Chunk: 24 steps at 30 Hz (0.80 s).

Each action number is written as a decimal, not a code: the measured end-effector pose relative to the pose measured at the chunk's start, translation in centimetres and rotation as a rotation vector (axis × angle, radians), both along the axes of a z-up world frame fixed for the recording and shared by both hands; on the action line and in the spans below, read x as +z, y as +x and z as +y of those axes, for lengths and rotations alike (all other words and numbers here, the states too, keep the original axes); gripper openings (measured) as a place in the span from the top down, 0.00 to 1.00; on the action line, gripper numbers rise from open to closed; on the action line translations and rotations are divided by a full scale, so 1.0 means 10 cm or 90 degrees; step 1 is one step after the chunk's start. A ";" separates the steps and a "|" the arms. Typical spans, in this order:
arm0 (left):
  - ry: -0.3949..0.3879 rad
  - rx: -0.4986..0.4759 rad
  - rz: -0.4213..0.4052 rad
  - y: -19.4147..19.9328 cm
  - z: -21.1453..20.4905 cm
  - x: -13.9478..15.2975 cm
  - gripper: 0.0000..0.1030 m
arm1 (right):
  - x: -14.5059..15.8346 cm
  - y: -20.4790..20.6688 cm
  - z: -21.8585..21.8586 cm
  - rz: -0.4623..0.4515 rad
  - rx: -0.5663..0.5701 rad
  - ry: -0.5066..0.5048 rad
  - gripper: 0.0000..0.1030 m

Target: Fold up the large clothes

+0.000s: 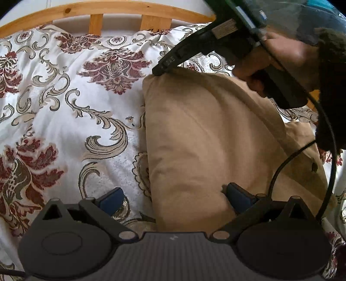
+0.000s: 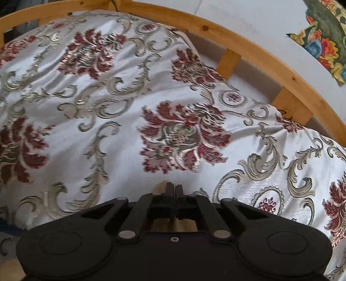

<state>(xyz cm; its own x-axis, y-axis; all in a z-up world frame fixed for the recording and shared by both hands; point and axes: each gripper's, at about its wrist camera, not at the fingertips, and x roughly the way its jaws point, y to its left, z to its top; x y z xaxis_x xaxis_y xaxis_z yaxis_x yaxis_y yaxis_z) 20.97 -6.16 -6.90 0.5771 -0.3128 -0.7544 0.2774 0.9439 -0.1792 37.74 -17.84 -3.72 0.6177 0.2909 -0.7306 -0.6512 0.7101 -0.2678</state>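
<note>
A tan garment [image 1: 205, 134] lies folded on the flowered bedspread, right of centre in the left wrist view. My left gripper [image 1: 175, 198] is open, astride the garment's near left corner: its right blue pad [image 1: 237, 197] rests on the cloth and its left pad [image 1: 111, 200] is over the bedspread. My right gripper [image 1: 159, 71], held by a hand [image 1: 281, 54], has its tip on the garment's far corner. In the right wrist view the right gripper [image 2: 173, 188] is shut, and a bit of tan cloth [image 2: 160, 186] peeks out at its tips.
The white bedspread [image 1: 64, 108] with red flowers and grey scrolls covers the whole bed. A wooden rail [image 1: 108, 8] with slats runs along the far side [image 2: 248, 43]. A colourful patterned cloth [image 2: 324, 39] hangs at upper right. A black cable [image 1: 279, 170] loops over the garment's right part.
</note>
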 end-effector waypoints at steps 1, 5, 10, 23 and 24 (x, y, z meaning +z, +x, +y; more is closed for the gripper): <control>-0.002 -0.001 0.002 0.00 0.00 0.00 0.01 | -0.02 0.02 -0.01 0.005 -0.007 0.008 1.00; -0.009 -0.002 0.009 0.02 0.02 -0.01 0.01 | -0.06 0.01 -0.06 -0.003 -0.029 0.027 1.00; -0.031 -0.007 0.029 0.07 0.06 -0.02 0.00 | 0.35 -0.31 -0.54 -0.036 -0.083 0.144 0.45; 0.017 0.017 0.008 0.01 -0.11 0.00 0.00 | -0.32 -1.61 -1.52 -0.022 -0.364 0.174 0.36; 0.023 0.018 0.003 0.00 -0.13 0.01 0.00 | -0.37 -1.62 -1.52 -0.027 -0.364 0.178 0.36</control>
